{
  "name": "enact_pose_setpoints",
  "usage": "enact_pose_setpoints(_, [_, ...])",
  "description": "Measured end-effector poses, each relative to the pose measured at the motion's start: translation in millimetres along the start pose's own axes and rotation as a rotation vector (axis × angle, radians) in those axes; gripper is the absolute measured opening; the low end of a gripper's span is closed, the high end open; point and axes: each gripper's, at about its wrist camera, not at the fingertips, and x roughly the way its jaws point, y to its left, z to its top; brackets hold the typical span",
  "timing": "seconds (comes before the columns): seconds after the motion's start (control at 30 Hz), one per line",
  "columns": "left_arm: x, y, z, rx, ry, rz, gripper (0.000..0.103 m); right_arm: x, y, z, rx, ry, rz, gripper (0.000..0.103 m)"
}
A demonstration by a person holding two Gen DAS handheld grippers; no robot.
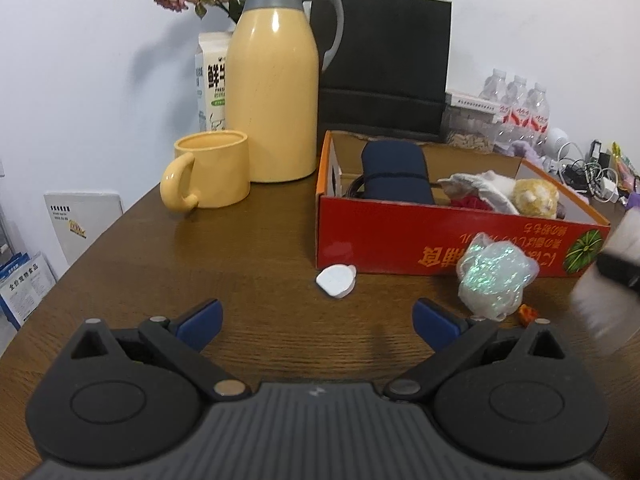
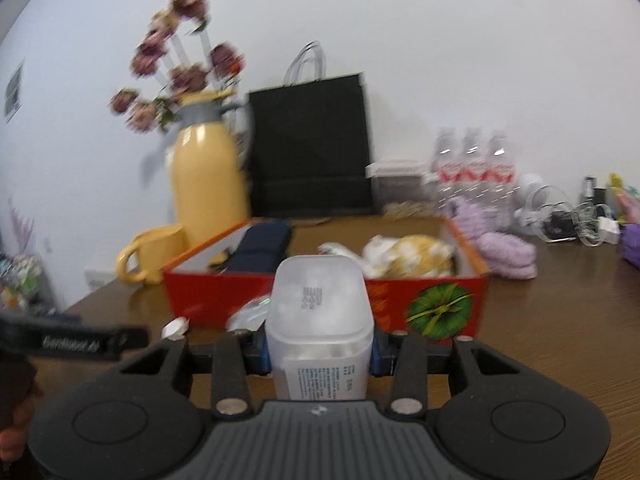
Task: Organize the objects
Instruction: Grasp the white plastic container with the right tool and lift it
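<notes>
My right gripper (image 2: 319, 350) is shut on an upright translucent white plastic container (image 2: 320, 312); its blue pads (image 2: 262, 350) press on both sides. The container stands just in front of the red cardboard box (image 2: 440, 312). That box (image 1: 400, 236) holds a navy pouch (image 1: 396, 172) and a white and yellow plush toy (image 1: 536, 196). My left gripper (image 1: 318, 320) is open over bare table, nothing between its fingers. Ahead of it lie a small white tag-like piece (image 1: 336, 281) and an iridescent crumpled bag (image 1: 496, 276), both against the box front. The container shows as a white blur (image 1: 600, 304) at the right edge.
A yellow thermos jug (image 1: 276, 92) and yellow mug (image 1: 212, 172) stand left of the box, a milk carton (image 1: 210, 84) and black paper bag (image 1: 384, 64) behind. Water bottles (image 2: 472, 168), purple knitted items (image 2: 504, 252) and tangled cables (image 2: 568, 220) fill the right side. The table edge runs along the left.
</notes>
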Motion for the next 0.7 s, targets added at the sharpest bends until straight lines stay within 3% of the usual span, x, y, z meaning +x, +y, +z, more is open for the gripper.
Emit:
enact_pose_setpoints(0.33, [29.6,3.2,5.8,-0.032,0.053,0.028,0.103,4.5,-59.8,2.9,0.026,-0.017,-0.116,0.040])
enact_pose_setpoints(0.7, [70.9,-6.1,19.6,-0.040,0.096,0.094,0.103,0.8,-56.8,-1.3,0.003,-0.012,-0.087,0.040])
